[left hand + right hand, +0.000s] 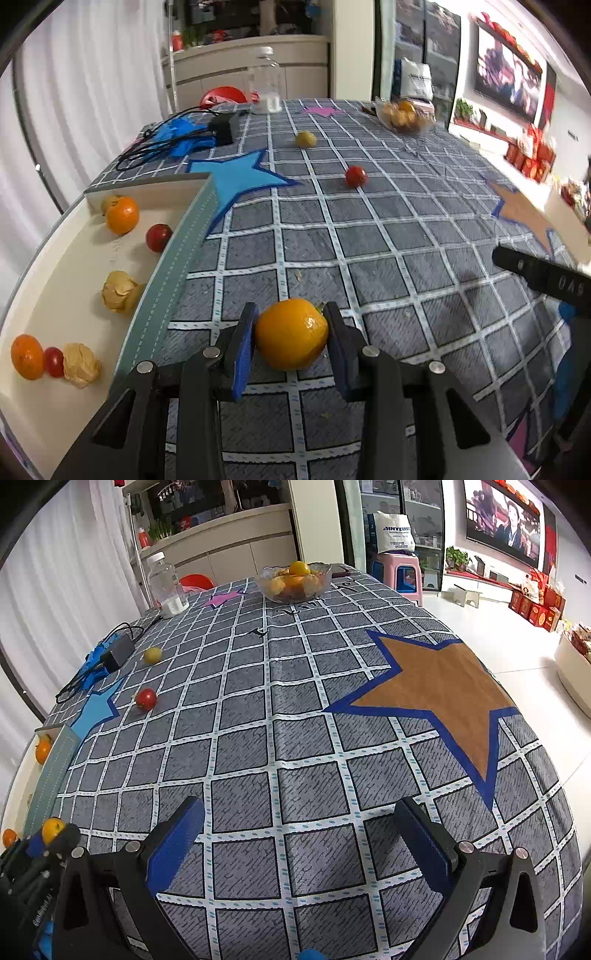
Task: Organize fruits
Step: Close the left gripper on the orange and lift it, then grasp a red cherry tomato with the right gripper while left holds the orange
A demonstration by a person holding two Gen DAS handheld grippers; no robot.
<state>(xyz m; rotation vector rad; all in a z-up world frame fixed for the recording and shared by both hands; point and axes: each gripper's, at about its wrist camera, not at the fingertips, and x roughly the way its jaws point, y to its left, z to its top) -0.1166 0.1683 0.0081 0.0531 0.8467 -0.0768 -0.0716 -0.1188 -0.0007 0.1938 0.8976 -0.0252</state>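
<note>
Left gripper (291,334) is clamped on a small orange (291,334), blue pads (243,350) pressed to both sides of it, fruit sitting low over the checked tablecloth (388,236); can't tell if it touches the cloth. Same grip shows at the lower left edge of the right wrist view, orange (53,830) pinched between the pads. Right gripper (301,849) is spread wide with nothing between its fingers (177,843), hovering over bare cloth; its black body pokes into the left view at the right edge. Just left of the left gripper is a white tray (66,266) with a teal stitched rim (173,266). In the tray: near end has an orange (26,356), a cherry tomato (54,362) and a papery husked fruit (80,364) in a touching row; mid tray another husked fruit (120,291); far end a tomato (158,237) against the rim, an orange (122,215), and a yellowish fruit (109,201) half hidden behind it in the corner. Loose on the table further out: a red tomato (355,175) and beyond it a yellow fruit (306,139), well apart. A light blue star patch (236,177) lies past the tray corner, brown star (443,694) to the right. Far end: glass bowl (293,579) with oranges, clear jar (167,585), black power brick with cables (221,127).
</note>
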